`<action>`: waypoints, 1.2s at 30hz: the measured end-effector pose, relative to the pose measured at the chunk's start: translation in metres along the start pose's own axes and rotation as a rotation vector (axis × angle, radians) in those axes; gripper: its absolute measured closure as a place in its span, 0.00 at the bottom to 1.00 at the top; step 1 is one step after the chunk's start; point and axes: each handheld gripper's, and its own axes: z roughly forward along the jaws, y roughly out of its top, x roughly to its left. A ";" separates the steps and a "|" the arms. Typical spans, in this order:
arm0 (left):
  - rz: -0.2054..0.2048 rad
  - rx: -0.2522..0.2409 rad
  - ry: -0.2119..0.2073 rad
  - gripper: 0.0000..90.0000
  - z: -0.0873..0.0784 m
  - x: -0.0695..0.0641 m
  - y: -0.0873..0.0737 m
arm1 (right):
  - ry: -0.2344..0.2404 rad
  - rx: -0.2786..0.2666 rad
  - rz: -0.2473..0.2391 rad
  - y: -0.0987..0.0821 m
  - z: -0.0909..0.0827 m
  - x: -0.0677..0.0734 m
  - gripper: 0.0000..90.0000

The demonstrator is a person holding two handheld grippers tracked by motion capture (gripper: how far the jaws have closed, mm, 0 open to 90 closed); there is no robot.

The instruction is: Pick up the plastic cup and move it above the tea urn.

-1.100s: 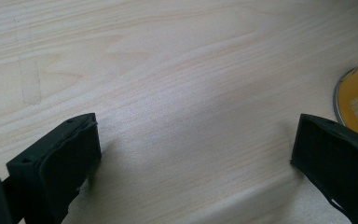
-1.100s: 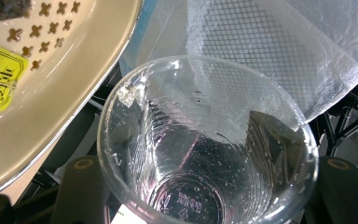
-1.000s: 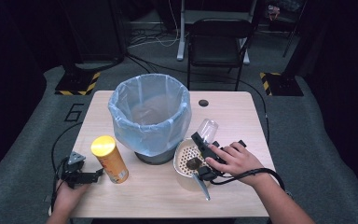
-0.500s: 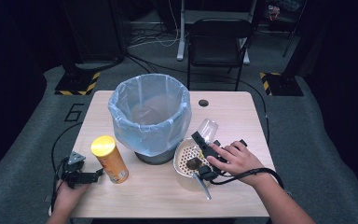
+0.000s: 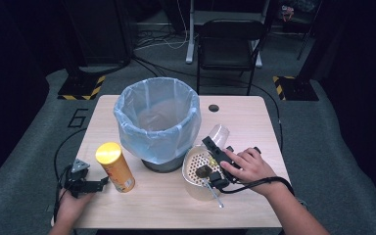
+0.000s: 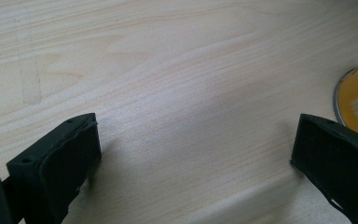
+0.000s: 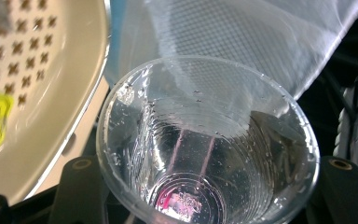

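Two black grippers, left gripper (image 5: 100,183) with grey triangular plate, trailing black cables.

Bin (image 5: 157,122) sits mid-table (image 5: 254,115). Can (image 5: 115,166) stands left-front of it, left gripper (image 5: 81,182) just left of can. Perforated bowl (image 5: 198,171) right-front of bin; cup (image 5: 219,133) behind bowl, between right gripper (image 5: 215,159) jaws.

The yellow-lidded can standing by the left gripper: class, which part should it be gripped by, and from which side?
Grip the yellow-lidded can round the middle of its straight round wall. It stands upright but leaning slightly, so come in level from its left, where the open left gripper already lies, fingers either side. The bin probably crowds its right side.
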 end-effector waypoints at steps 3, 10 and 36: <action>0.004 -0.001 0.004 0.01 0.000 0.000 0.000 | -0.011 0.002 0.139 -0.004 0.000 -0.005 0.41; 0.000 -0.001 0.002 0.01 0.000 0.000 0.000 | 0.006 -0.077 0.766 -0.027 -0.005 -0.028 0.40; -0.006 -0.005 0.000 0.01 0.000 0.000 0.000 | 0.258 -0.416 1.884 -0.086 -0.005 -0.041 0.40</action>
